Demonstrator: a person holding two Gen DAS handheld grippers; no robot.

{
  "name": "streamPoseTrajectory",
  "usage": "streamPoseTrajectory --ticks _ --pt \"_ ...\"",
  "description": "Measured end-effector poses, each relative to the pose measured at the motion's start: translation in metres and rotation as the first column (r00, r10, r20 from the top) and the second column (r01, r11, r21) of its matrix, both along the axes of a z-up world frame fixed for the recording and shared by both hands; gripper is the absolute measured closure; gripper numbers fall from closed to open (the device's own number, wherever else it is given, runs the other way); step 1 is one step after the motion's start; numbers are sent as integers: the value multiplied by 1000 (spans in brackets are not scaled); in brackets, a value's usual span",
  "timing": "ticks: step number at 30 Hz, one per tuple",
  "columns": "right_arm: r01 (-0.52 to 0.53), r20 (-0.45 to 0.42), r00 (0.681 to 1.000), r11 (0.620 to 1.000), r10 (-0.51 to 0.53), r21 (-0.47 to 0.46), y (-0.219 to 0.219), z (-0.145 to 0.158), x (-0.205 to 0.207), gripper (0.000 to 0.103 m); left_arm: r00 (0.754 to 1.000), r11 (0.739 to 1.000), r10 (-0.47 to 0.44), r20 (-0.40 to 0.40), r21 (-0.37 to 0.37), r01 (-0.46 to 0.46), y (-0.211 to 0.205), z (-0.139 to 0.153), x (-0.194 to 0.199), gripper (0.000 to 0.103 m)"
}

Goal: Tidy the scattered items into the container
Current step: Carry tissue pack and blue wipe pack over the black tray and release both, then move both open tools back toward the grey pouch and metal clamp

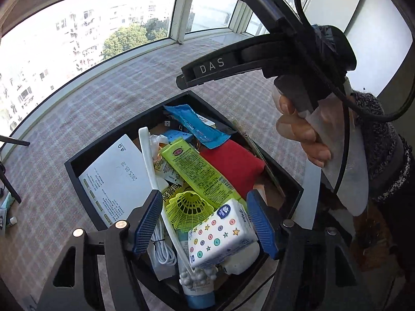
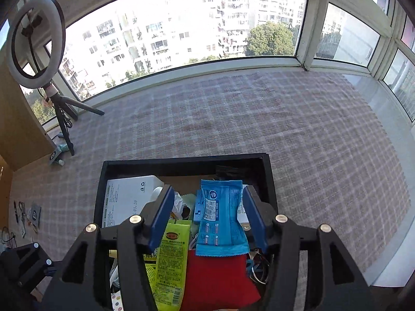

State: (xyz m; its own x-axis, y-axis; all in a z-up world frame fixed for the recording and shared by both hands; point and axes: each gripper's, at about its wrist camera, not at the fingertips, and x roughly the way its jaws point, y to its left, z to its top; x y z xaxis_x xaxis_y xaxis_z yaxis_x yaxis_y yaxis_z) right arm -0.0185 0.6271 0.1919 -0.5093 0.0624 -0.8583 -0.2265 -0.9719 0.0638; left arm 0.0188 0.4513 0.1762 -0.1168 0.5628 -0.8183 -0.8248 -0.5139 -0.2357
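The black container (image 1: 77, 171) sits on the plaid cloth (image 2: 233, 119) that covers the surface below the window, and it is crowded with things. The left hand-held gripper (image 1: 205, 223) hangs over its near end with its blue pads spread wide and nothing between them; directly under the gap lie a white tissue pack printed with stars and dots (image 1: 220, 235) and a yellow-green plastic shuttlecock (image 1: 188, 208). Beyond these a lime-green packet (image 1: 199, 173) lies slantwise beside a red cloth (image 1: 233, 168), with a white booklet (image 1: 116, 176) along the left wall and a coiled white cable (image 1: 163, 248) under the left pad.

The right hand-held gripper (image 2: 208, 220) is likewise wide apart and grips nothing. A blue wipes sachet (image 2: 220, 217) lies in the container just below the gap, resting on the red cloth (image 2: 218, 280), with the lime-green packet (image 2: 171, 259) to its left.

A ring light on a tripod (image 2: 36, 44) stands at the far left.
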Motion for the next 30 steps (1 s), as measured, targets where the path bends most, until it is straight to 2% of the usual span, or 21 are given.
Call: streamPoseTrajectory --ticks 8,14,18,24,30 --pt "-3 -9 1000 1000 3 -4 -6 1 3 46 996 996 88 0 2 -88 -32 0 -18 38" --pt "-56 -39 998 998 56 -5 -35 9 4 46 986 986 168 -9 4 -168 -74 1 -29 38" --pt "-107 -50 993 994 106 -15 -63 10 3 46 967 967 254 -1 -3 -254 -116 -5 -38 38" --pt "-219 -32 975 975 218 -34 -120 -2 -5 46 917 916 399 2 -41 -398 -190 -25 -45 38" --pt "-351 -17 936 936 350 -26 -192 -19 -14 46 824 822 566 11 -75 -564 -279 -47 -49 38"
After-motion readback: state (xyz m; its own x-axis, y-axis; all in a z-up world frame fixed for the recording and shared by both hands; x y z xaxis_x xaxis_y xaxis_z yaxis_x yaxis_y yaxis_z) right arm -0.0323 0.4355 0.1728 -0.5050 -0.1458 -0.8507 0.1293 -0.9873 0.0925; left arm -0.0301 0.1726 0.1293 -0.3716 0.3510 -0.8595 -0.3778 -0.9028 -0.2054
